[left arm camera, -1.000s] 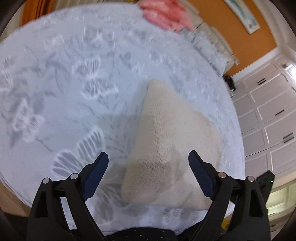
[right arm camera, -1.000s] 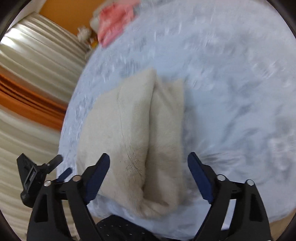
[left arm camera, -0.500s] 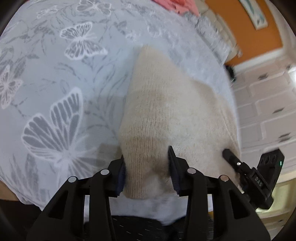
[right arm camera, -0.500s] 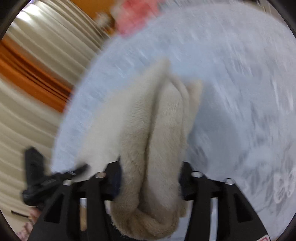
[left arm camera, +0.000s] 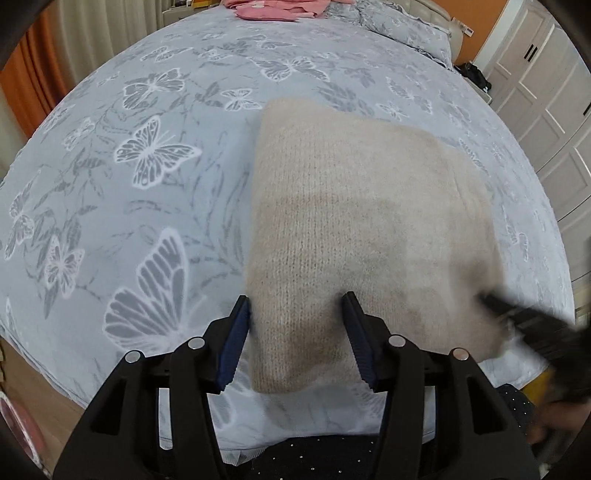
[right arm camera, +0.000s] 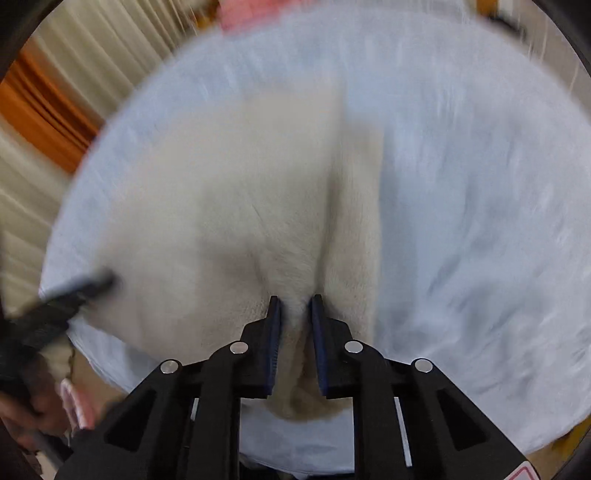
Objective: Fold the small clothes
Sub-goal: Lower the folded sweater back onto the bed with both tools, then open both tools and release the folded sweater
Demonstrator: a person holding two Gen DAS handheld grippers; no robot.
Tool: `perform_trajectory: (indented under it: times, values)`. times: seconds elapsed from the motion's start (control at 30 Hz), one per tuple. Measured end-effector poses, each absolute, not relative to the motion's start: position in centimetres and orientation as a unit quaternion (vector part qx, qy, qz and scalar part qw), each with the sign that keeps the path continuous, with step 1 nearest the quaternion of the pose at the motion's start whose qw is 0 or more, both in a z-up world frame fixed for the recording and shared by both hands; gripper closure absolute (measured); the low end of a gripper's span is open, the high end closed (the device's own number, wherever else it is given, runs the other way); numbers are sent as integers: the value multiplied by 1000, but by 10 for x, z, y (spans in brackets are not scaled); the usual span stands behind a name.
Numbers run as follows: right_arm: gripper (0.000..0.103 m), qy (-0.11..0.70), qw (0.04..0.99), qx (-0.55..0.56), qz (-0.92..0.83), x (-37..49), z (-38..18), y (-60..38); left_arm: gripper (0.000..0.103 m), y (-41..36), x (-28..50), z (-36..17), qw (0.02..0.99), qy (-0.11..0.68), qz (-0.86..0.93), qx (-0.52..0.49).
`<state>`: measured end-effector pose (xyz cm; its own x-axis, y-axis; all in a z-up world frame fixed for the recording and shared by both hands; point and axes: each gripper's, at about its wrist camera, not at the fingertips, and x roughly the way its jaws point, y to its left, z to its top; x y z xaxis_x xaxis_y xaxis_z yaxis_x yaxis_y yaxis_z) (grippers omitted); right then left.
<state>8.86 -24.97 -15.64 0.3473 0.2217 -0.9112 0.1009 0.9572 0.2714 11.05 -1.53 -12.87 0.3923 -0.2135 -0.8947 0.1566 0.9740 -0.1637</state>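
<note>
My left gripper [left arm camera: 297,341] clamps the near edge of the beige knit [left arm camera: 362,229] on the butterfly bedspread [left arm camera: 147,155] — its long axis runs away toward the pink clothes [left arm camera: 277,9]. My right gripper [right arm camera: 295,343] pinches its bunched fold.

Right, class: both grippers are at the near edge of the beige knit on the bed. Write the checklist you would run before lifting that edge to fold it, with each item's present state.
1. Right gripper pinching the beige knit: ok, the jaws are nearly together with a fold of fabric between them.
2. Left gripper gripping firmly: cannot tell, its jaws straddle a thick bunch at the corner, but contact is unclear.
3. Both grips on the same near edge: ok.
4. Knit lying flat: not ok, a ridge runs up from the right grip.
5. Room on the bedspread for the fold: ok, the pink clothes lie at the far end.
6. Right view sharp enough to judge: not ok, blurred.
</note>
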Motion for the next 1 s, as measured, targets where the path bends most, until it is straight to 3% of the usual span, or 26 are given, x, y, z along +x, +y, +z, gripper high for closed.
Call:
perform_trajectory:
  times: [0.07,0.17,0.23,0.43,0.63,0.8,0.87,0.93,1.0]
  values:
    - [88,554,812,182,40,88,-141,-258,52,-16,111,-130,834,542,-107,-14]
    - [77,521,827,206,40,84,-116,-269,51,-17,107,-125,836,537,-109,-1]
    - [52,519,830,201,32,86,-115,-275,50,-17,109,-127,836,539,-106,-5]
    - [53,571,784,242,33,99,-165,-283,45,-17,112,-132,834,542,-102,-8]
    - [51,575,788,215,46,92,-163,-274,38,-13,117,-139,833,544,-101,-4]
    - [49,541,801,257,21,81,-139,-287,39,-17,113,-128,839,535,-98,2]
    - [44,519,823,232,17,69,-121,-285,39,-19,106,-119,844,527,-97,5]
    - [28,499,846,189,-1,54,-102,-281,38,-21,99,-113,849,520,-95,8]
    - [23,483,861,158,-16,40,-88,-278,33,-26,88,-102,859,504,-91,20]
